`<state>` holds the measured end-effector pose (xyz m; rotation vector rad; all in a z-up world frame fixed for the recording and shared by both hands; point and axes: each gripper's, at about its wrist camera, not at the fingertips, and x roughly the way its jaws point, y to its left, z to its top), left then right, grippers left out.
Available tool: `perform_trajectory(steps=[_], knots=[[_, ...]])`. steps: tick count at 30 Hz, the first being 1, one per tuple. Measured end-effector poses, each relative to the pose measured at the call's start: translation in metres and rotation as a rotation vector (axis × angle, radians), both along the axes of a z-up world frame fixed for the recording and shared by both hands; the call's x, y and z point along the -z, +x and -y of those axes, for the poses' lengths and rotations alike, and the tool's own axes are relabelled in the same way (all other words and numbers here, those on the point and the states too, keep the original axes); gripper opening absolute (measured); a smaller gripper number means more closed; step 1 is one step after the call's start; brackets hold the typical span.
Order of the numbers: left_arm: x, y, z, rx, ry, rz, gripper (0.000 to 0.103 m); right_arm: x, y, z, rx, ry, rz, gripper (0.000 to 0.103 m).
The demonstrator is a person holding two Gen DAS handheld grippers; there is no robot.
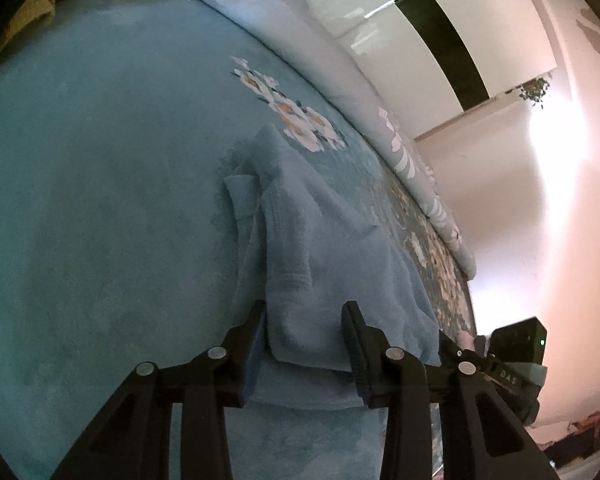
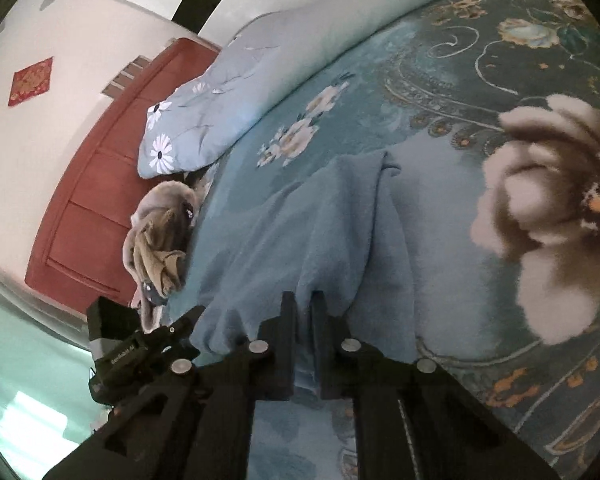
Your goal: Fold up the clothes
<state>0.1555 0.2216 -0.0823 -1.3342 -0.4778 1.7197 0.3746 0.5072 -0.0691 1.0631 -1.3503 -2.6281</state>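
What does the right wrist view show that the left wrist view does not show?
Only the right wrist view: a red door, a red wall decoration, the right claw shut on the blue towel, and the large white flower print.
Only the left wrist view: a hanging plant, and the left claw with towel between its fingers.
Both: the towel, the teal floral blanket, the pale blue quilt and a heap of clothes.
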Motion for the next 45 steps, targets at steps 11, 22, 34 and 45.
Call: perform_trajectory(steps=[11,22,34,45], knots=[[0.015,0.011,0.007,0.007,-0.041,-0.019,0.006,0.029,0.021,-0.009,0.023,-0.038,0.049,0.004],[-0.02,0.001,0.018,0.036,-0.004,-0.164,0.071,0.015,0.028,-0.005,0.038,0.088,0.036,0.037],[0.02,-0.021,-0.035,0.132,-0.033,-0.101,0.072,0.029,-0.014,-0.012,0.072,0.126,0.087,0.065],[0.017,-0.017,-0.042,0.174,-0.027,-0.102,0.021,0.027,-0.025,-0.005,0.033,0.106,0.073,0.018]])
